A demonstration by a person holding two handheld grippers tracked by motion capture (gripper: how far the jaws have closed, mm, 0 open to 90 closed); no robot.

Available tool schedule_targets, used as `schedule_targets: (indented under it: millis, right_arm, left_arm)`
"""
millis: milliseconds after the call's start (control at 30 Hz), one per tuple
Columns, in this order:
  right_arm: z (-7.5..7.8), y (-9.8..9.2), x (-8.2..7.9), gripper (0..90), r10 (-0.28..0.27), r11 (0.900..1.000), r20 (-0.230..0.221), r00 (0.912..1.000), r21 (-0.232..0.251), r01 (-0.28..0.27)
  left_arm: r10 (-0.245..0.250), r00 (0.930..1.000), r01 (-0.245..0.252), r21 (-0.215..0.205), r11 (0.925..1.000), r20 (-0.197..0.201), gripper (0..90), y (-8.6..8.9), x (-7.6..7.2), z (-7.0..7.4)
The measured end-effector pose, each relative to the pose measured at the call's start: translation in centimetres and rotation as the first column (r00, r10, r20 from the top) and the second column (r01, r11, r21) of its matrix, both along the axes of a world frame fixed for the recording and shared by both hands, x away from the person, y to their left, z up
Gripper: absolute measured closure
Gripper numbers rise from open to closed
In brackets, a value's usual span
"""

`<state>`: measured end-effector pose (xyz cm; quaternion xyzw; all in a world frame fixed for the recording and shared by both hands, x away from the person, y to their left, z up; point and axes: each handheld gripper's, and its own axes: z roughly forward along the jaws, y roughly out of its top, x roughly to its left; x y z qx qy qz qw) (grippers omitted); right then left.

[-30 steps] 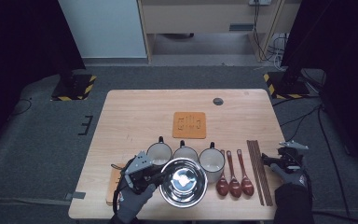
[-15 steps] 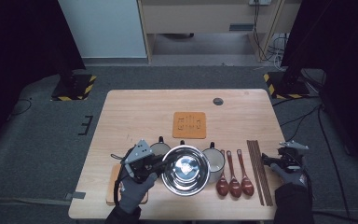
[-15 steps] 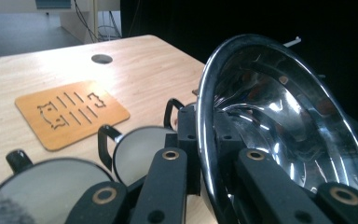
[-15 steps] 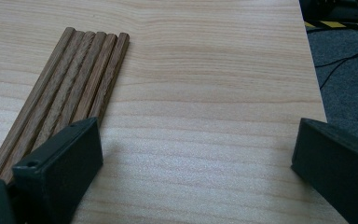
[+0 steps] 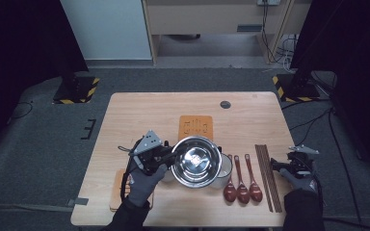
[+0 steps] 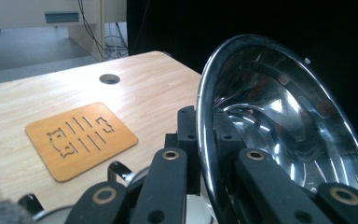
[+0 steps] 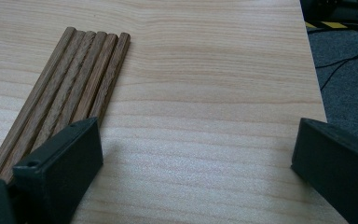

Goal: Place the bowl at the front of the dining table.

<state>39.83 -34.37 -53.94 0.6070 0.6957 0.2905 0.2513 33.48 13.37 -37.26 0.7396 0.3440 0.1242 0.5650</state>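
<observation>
sitting under dim light on grey carpet, a pale wooden table (image 5: 139, 110), with black and yellow floor markers beyond its far corners. lying at the near left edge, partly hidden by the gloved hand, an orange board (image 5: 116, 195). clamping tight on the rim of a shiny steel bowl (image 5: 196, 161), the left tool (image 5: 169, 160), holding it tilted and raised above the white mugs (image 5: 225, 169). resting farther back, an orange slotted mat (image 5: 195, 127). lying beside the mugs, three dark red spoons (image 5: 242, 185), then a row of wooden chopsticks (image 5: 268, 175). hovering at the right edge, the right tool (image 5: 280, 167), gaping wide over bare wood, gripping nothing.
</observation>
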Motion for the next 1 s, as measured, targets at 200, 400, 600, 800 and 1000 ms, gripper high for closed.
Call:
schedule_targets:
  millis: [200,400,600,800,1000]
  right_arm:
    - [0.0,0.0,0.0,1.8,-0.001,1.0,0.002,1.0,-0.002,0.001]
    - [0.0,0.0,0.0,1.8,-0.001,1.0,0.002,1.0,-0.002,0.001]
    - [0.0,0.0,0.0,1.9,-0.001,1.0,0.003,1.0,-0.004,0.001]
    - [0.0,0.0,0.0,1.9,-0.003,1.0,0.002,1.0,-0.003,0.003]
    - [0.0,0.0,0.0,1.9,-0.001,1.0,0.004,1.0,-0.004,0.001]
  left_arm:
    - [0.011,0.9999,-0.011,0.0,0.9999,0.009,83.9,-0.5,1.2,0.9]
    - [0.025,0.9996,-0.025,0.006,0.9997,0.011,83.9,-1.0,2.4,1.6]
    - [0.039,0.9992,-0.039,0.01,0.9992,0.01,83.9,-1.1,3.3,1.9]
    - [0.053,0.9986,-0.053,0.012,0.9985,0.01,83.9,-1.3,4.5,2.3]
    - [0.062,0.9981,-0.062,0.008,0.998,0.001,83.9,-1.6,5.8,2.4]
